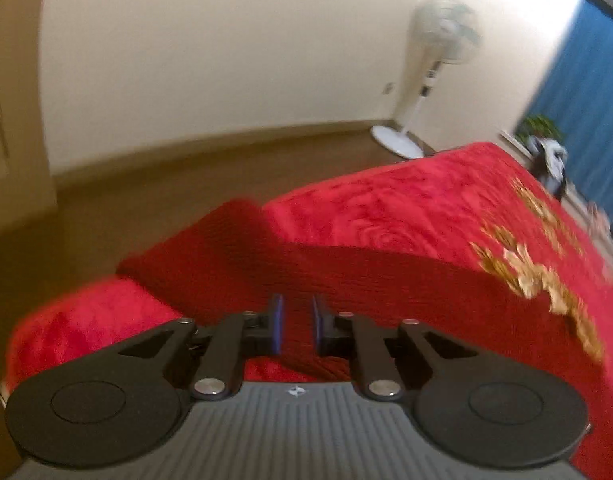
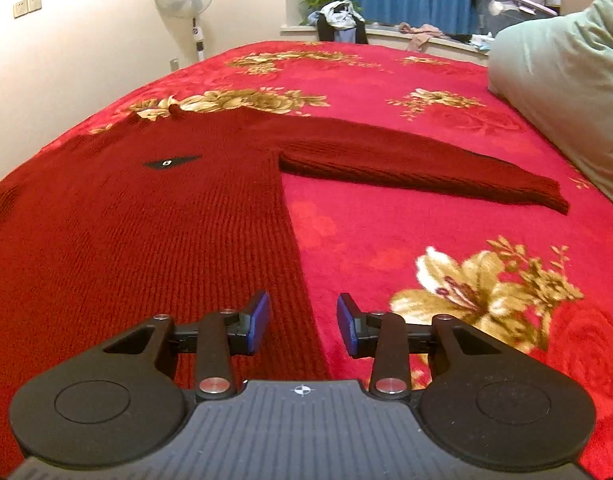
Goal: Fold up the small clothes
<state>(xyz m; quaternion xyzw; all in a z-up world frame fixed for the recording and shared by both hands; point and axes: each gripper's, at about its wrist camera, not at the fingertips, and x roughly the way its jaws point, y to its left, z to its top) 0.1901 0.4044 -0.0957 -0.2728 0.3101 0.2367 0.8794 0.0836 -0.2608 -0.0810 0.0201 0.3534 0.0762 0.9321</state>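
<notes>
Up close, my right gripper [image 2: 303, 322] with fingers apart over the dark red sweater [image 2: 146, 216] side edge, my left gripper [image 1: 297, 325] nearly together, fabric between — grip unclear, blurred, sweater flat on red floral blanket [image 2: 446, 248], chest patch [image 2: 171, 162] unreadable, one sleeve [image 2: 426, 170] spread, the other cut off.

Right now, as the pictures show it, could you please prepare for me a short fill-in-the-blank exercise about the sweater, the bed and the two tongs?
1. The dark red knitted sweater lies flat on a red blanket printed with golden ____.
2. The jaws of the right tongs stand ____, holding nothing.
3. The sweater's outstretched sleeve points toward the pale green ____.
4. Behind the bed, before the wall, stands a white electric ____.

Missing words: flowers; open; pillow; fan
</notes>
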